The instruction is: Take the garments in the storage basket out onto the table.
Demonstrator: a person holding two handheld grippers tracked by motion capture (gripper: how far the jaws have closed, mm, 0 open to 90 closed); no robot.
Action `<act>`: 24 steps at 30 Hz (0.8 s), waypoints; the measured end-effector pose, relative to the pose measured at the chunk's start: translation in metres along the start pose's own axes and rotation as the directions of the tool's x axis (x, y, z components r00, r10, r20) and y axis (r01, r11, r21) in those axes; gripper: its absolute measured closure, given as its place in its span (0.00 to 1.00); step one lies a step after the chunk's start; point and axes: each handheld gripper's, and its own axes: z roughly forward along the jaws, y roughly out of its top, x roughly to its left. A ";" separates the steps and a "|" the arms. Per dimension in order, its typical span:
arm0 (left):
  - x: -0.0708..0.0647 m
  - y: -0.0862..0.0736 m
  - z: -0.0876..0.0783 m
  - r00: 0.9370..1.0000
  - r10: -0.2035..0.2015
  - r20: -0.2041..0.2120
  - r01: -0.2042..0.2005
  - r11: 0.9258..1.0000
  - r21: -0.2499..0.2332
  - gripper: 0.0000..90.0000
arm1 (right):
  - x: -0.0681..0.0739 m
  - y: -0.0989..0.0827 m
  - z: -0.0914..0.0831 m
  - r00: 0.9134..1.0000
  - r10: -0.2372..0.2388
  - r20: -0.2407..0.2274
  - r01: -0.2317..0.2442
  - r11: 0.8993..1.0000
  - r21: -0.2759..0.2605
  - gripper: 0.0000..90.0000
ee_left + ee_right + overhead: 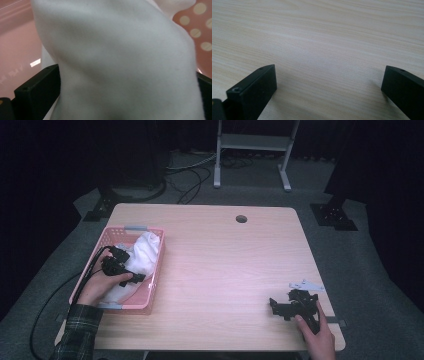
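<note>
Left gripper (pixel 131 273) in the pink basket (pixel 155 270) at table's (pixel 225 260) left edge, jaws wide around a white cloth (pixel 120 60); grip unclear. Right gripper (pixel 282 306) rests near right corner, jaws wide, nothing between

Dark plaid sleeve (pixel 75 332) on the left forearm (black cable (pixel 42 312) trailing), blocky black screw-set fingers (pixel 253 91).

My left claw (pixel 120 266) sits in the pink basket (pixel 151 292) at the worktop's (pixel 225 265) left edge, among the white cloth (pixel 145 252) heaped inside it. My right claw (pixel 284 306) rests low on the bare wood near the front right corner, well apart from the basket.
</note>
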 end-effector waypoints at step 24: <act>-0.002 0.000 0.001 1.000 0.017 -0.023 -0.016 1.000 0.027 0.14 | 0.000 0.000 0.000 1.000 0.000 0.000 0.000 1.000 0.000 0.00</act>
